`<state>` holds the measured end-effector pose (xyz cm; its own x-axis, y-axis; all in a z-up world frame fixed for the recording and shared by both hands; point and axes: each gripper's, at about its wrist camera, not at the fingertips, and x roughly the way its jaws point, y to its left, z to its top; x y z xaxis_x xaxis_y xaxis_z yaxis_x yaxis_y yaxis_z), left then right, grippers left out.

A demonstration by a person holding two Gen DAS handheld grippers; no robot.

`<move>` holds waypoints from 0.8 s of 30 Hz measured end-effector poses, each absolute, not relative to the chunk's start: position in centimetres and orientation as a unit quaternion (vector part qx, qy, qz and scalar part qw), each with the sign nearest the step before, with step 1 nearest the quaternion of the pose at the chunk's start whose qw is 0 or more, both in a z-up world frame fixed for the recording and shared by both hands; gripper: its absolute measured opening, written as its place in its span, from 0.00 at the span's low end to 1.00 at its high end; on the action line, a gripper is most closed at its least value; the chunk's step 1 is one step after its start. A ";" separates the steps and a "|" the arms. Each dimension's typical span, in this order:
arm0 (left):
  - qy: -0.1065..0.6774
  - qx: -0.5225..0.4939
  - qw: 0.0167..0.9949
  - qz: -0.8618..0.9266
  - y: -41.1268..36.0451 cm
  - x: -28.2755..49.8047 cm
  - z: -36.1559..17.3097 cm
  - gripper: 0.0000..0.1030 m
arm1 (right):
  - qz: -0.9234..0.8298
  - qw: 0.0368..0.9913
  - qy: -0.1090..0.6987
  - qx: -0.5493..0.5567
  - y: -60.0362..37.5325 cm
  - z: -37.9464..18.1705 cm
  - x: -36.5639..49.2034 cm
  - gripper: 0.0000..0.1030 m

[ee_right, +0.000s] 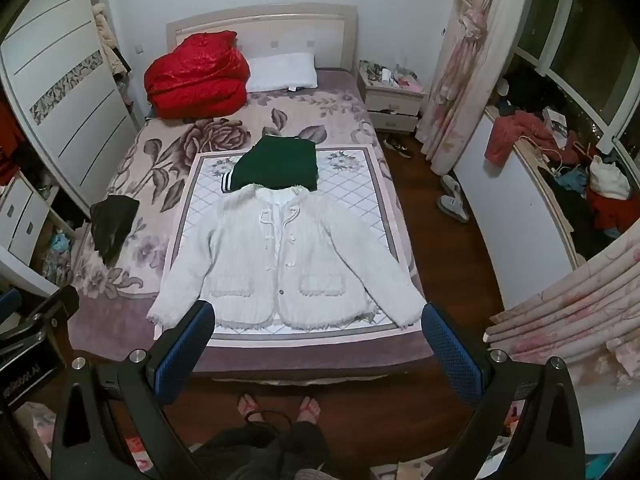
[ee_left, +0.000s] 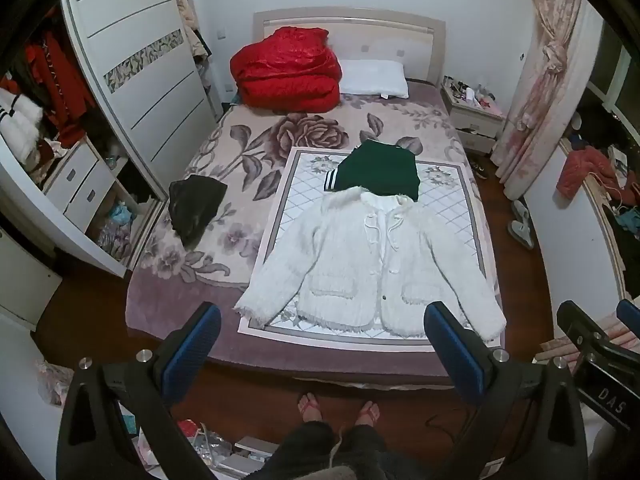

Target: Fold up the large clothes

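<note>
A white fuzzy jacket [ee_left: 372, 260] lies spread flat, front up with sleeves out, on a quilted mat [ee_left: 448, 200] on the bed; it also shows in the right wrist view [ee_right: 288, 264]. A folded dark green garment [ee_left: 376, 174] lies just beyond its collar, seen too in the right wrist view [ee_right: 276, 166]. A crumpled black garment [ee_left: 194, 208] lies on the bed's left side. My left gripper [ee_left: 324, 340] is open and empty, held high before the bed's foot. My right gripper [ee_right: 320, 340] is open and empty beside it.
A red quilt [ee_left: 286, 68] and a white pillow [ee_left: 374, 78] lie at the headboard. A wardrobe [ee_left: 136, 64] stands left, a nightstand [ee_left: 472, 114] and curtain [ee_left: 536, 92] right. A cluttered ledge [ee_right: 560, 168] runs along the right wall. The person's feet [ee_left: 340, 404] stand on the wood floor.
</note>
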<state>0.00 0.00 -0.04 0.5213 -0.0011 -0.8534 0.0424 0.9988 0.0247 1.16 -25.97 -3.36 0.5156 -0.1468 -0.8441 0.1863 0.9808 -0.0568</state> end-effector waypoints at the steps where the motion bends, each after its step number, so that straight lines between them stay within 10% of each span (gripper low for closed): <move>1: 0.488 0.022 0.872 -0.012 0.0 0.0 0.0 1.00 | -0.100 0.870 0.482 0.017 -25.9 -3.3 1.1 1.00; 24: 0.481 0.013 0.876 -0.012 -0.5 -0.2 1.3 1.00 | -0.092 0.876 0.474 0.005 -25.0 -1.1 0.9 1.00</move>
